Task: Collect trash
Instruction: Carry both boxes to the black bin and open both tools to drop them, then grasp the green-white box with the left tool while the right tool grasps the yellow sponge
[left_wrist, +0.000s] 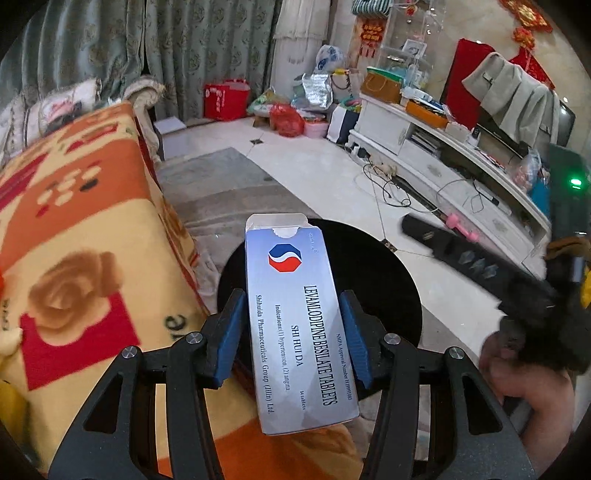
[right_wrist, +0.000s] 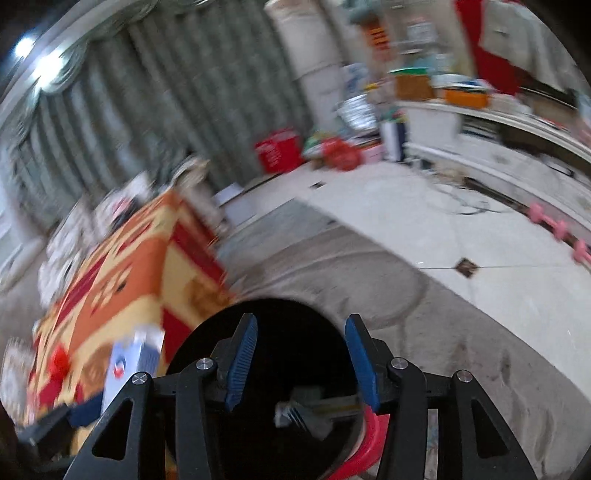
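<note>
Left gripper (left_wrist: 291, 332) clamps the tablet box (left_wrist: 295, 325) over the black bin (left_wrist: 369, 266) at 12 o'clock; right gripper (right_wrist: 301, 363) gapes empty. Next, probably: release.

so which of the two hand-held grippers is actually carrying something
The left hand-held gripper: a silver-blue tablet box sits clamped between its blue pads over the black bin. The right hand-held gripper has nothing between its pads.

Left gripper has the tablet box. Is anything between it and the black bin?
Nothing visible. The left gripper holds the tablet box right above the black bin, whose dark mouth lies open behind it. The right gripper, empty, hovers over the same opening but off to the side.
</note>
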